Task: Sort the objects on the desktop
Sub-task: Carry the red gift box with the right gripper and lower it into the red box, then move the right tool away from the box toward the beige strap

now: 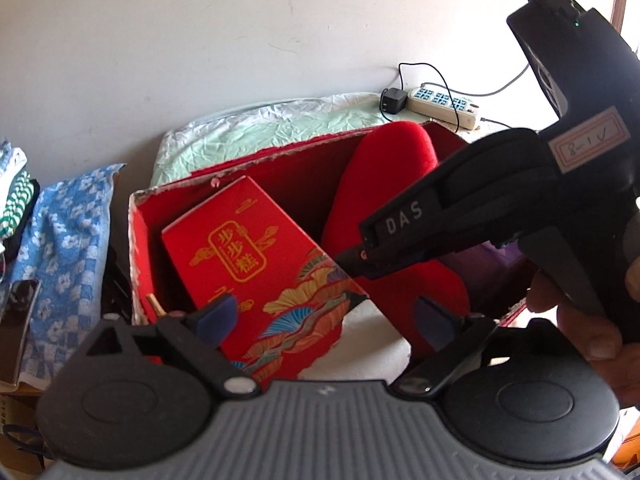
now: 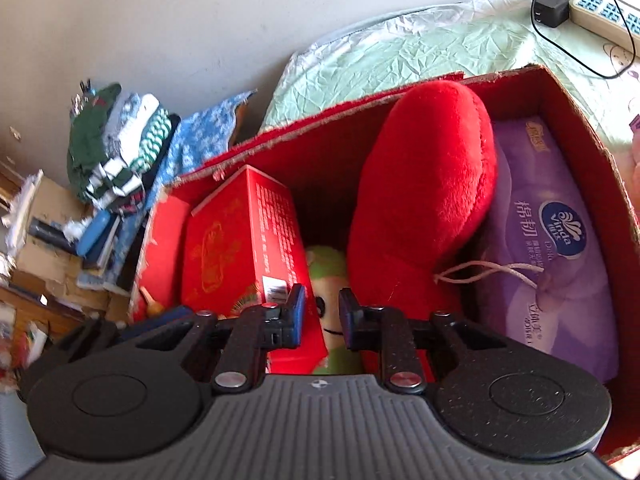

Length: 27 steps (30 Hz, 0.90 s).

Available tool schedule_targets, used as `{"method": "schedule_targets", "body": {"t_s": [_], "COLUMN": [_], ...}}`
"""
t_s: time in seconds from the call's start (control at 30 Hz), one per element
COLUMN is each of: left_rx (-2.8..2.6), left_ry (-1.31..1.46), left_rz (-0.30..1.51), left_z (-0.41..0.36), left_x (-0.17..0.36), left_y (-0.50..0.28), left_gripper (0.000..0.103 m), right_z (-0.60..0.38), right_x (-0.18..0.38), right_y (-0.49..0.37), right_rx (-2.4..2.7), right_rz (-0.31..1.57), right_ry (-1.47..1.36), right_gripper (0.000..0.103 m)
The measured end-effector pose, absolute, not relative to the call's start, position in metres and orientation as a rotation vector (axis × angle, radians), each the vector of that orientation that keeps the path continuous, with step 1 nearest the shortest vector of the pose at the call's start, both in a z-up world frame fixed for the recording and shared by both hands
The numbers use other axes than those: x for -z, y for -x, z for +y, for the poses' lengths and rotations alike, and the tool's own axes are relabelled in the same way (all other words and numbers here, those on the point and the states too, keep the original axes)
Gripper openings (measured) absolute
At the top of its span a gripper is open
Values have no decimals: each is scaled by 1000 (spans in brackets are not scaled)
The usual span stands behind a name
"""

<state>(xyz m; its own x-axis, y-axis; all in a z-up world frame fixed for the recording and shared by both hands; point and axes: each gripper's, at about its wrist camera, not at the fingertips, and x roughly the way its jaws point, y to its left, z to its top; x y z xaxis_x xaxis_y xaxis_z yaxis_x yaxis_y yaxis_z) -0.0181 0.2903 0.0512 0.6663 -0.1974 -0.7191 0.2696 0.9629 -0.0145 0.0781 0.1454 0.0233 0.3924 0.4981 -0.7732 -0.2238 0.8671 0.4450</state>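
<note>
A red-lined carton holds a red gift box with gold lettering, a red plush cushion, a purple tissue pack and a green plush toy. My left gripper is open wide above the gift box's lower end, and its pads do not touch the box. My right gripper is shut with nothing in it. It points down into the gap between gift box and cushion, over the green toy.
A hand holds the right gripper's handle. Pale green cloth covers the surface behind the carton, with a power strip and a charger. A blue floral towel and folded clothes lie at the left.
</note>
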Motion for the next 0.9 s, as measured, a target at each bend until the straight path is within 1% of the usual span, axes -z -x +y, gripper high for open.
{"method": "schedule_targets", "body": {"t_s": [0.07, 0.13, 0.23, 0.27, 0.3, 0.33, 0.4, 0.6, 0.73, 0.9], "left_rx": [252, 255, 247, 246, 245, 244, 236, 217, 200, 131], "left_ry": [-111, -104, -101, -95, -90, -84, -71, -55, -79, -68], "left_rz": [800, 799, 805, 806, 807, 807, 808, 783, 753, 790], "left_z": [289, 289, 290, 291, 291, 292, 293, 289, 277, 257], "left_x": [-51, -53, -54, -54, -55, -55, -56, -69, -80, -81], "left_y": [16, 16, 16, 17, 18, 19, 18, 21, 22, 11], "left_gripper": [96, 96, 96, 96, 95, 94, 93, 93, 93, 94], "right_z": [147, 151, 153, 150, 146, 145, 142, 139, 120, 98], "right_x": [-20, -17, -13, -13, -14, -16, -20, -39, -53, -62], "right_y": [-79, -80, -80, -79, -79, -77, -74, -57, -48, -42], "right_rx": [-468, -475, -487, -493, -492, -484, -469, -443, -441, -437], "right_rz": [1084, 1097, 1118, 1119, 1112, 1103, 1080, 970, 892, 848], "right_ry": [-280, -262, -266, -292, -318, -317, -304, -257, -293, -308], "right_gripper": [18, 8, 5, 6, 9, 14, 18, 20, 21, 25]}}
